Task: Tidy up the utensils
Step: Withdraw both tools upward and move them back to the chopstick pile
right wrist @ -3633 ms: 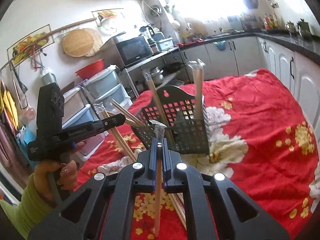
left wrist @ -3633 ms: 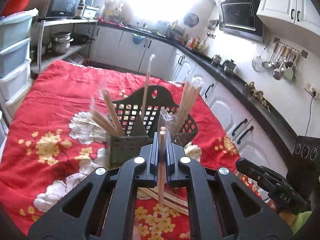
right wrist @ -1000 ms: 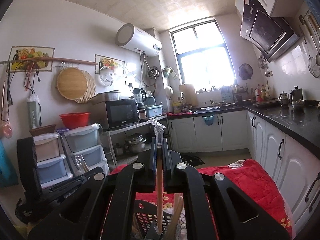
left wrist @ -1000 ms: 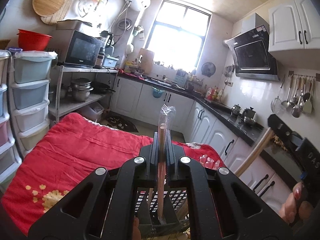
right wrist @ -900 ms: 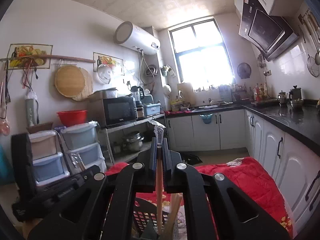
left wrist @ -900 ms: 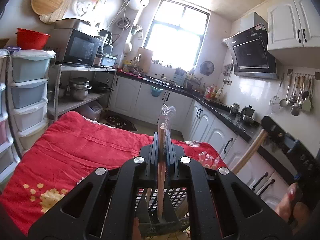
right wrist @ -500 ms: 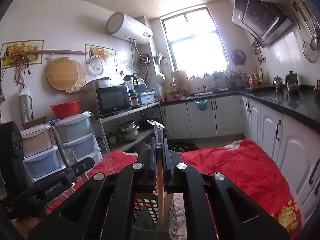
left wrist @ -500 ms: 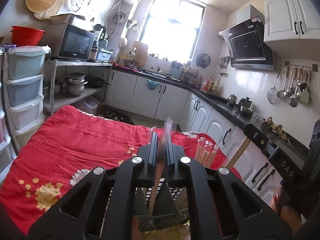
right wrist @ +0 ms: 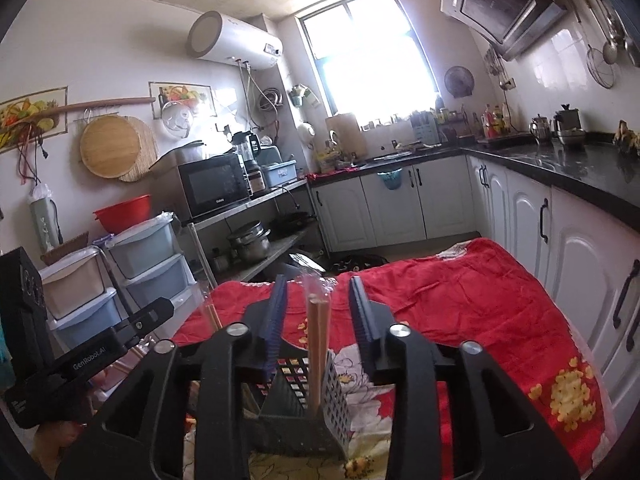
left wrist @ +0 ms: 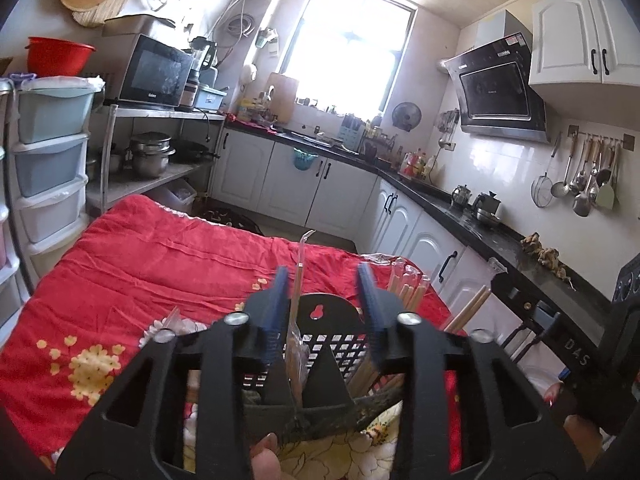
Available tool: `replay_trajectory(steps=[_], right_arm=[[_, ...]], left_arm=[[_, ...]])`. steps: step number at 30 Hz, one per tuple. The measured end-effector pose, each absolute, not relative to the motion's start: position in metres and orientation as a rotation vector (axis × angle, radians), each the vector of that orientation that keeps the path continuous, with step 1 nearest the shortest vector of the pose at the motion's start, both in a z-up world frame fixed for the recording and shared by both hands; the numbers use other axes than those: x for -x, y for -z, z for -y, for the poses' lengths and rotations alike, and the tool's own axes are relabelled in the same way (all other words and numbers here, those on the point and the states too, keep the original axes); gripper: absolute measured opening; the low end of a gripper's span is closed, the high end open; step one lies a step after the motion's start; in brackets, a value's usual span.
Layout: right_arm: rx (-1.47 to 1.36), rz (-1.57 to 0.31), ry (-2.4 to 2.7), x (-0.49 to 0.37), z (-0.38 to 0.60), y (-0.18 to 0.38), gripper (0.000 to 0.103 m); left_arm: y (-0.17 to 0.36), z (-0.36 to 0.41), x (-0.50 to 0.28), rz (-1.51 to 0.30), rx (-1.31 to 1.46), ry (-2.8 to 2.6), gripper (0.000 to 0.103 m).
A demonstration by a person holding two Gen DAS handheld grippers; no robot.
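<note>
A dark perforated utensil basket [left wrist: 332,348] stands on the red flowered cloth; it also shows in the right wrist view [right wrist: 304,404]. My left gripper [left wrist: 324,280] is open above it, and a plastic-wrapped chopstick pair [left wrist: 297,320] stands free in the basket between the jaws. More wrapped chopsticks [left wrist: 408,292] stand at the basket's right side. My right gripper [right wrist: 316,290] is open too, with a wrapped chopstick pair [right wrist: 317,344] standing in the basket between its jaws. The other gripper shows at the left [right wrist: 100,352].
The red cloth [left wrist: 168,264] covers the table. White cabinets and a black counter [left wrist: 460,208] run behind and to the right. Plastic drawers [left wrist: 48,152] and a shelf with a microwave [right wrist: 212,188] stand at the left.
Both grippers opened and let go of their wrapped chopsticks, which now stand in the basket. Both views have tilted down towards the basket.
</note>
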State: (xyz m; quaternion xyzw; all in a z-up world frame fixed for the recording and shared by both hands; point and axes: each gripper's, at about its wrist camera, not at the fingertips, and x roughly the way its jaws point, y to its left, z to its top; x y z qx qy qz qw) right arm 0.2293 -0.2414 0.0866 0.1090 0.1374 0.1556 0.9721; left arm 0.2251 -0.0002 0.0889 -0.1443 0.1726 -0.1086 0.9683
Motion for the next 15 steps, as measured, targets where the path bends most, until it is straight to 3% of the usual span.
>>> replay_trajectory(steps=[11, 15], right_arm=[[-0.211, -0.343, -0.331, -0.202, 0.255, -0.086, 0.06], [-0.174, -0.364, -0.335, -0.19, 0.255, -0.082, 0.062]], left_arm=[[-0.101, -0.003, -0.2, -0.333, 0.312, 0.24, 0.078], [-0.102, -0.006, -0.187, -0.341, 0.305, 0.248, 0.092]])
